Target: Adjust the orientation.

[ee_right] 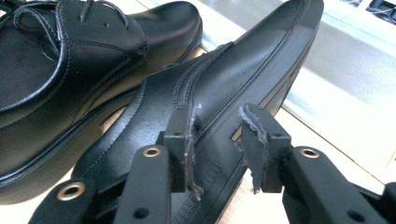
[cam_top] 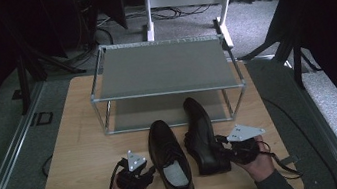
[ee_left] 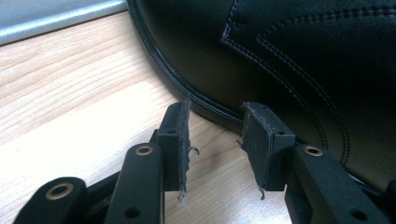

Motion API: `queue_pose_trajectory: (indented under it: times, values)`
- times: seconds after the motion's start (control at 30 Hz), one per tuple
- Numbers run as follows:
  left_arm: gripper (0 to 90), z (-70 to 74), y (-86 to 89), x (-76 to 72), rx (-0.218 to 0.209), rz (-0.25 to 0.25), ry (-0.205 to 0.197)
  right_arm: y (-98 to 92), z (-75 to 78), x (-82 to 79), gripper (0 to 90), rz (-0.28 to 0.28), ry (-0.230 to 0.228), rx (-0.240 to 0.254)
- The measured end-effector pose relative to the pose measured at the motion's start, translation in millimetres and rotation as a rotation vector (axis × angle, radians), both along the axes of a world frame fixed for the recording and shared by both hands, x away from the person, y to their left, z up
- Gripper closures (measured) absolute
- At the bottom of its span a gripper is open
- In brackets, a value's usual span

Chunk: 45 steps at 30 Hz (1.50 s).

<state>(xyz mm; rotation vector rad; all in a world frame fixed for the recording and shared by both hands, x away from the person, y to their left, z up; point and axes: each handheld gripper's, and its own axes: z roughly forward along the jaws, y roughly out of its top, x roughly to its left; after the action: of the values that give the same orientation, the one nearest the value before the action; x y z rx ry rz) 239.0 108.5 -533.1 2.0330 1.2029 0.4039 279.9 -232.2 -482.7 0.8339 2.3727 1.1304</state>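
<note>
2 shoes [cam_top: 170,160] just beside rack [cam_top: 162,67] edge

Dim, murky high view – dark surroundings, soft low-resolution detail, brighter gripper views, glare on the wooden table [ee_left: 70,79]

We see two black leather dress shoes at lower centre: the left shoe [cam_top: 168,160] upright, laces up; the right shoe [cam_top: 202,135] tipped on its side.
</note>
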Motion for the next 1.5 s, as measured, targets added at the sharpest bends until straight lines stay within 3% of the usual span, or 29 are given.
queue_pose_trajectory:
  times: [0.6, 0.93, 1.07, 1.13, 1.2, 1.4, 1.5]
  values:
    - [61.4, -6.5, -3.0, 3.4, 0.007, -0.005, 0.02, -19.0, 0.1, 6.4, 64.8, -0.035, 0.036, 0.053]
    - [61.5, -7.1, -3.6, 3.8, 0.014, -0.004, 0.021, -43.2, 2.0, 9.3, 64.9, -0.135, 0.045, 0.046]
    - [62.1, -7.4, -3.8, 4.8, 0.012, -0.004, 0.022, -59.4, -2.7, 14.0, 72.9, -0.187, 0.08, 0.041]
    - [62.2, -7.5, -3.7, 5.0, 0.009, -0.005, 0.024, -62.7, -4.4, 15.4, 73.5, -0.194, 0.089, 0.043]
    - [62.6, -8.3, -3.5, 5.5, 0.003, -0.004, 0.026, -72.5, -10.3, 20.1, 74.5, -0.219, 0.126, 0.065]
    - [63.5, -9.2, -3.0, 5.7, -0.006, -0.005, 0.029, -88.9, -27.2, 27.5, 76.2, -0.296, 0.182, 0.053]
    - [64.0, -9.3, -3.1, 5.7, -0.008, -0.006, 0.028, -94.8, -33.7, 29.4, 75.8, -0.307, 0.208, 0.061]
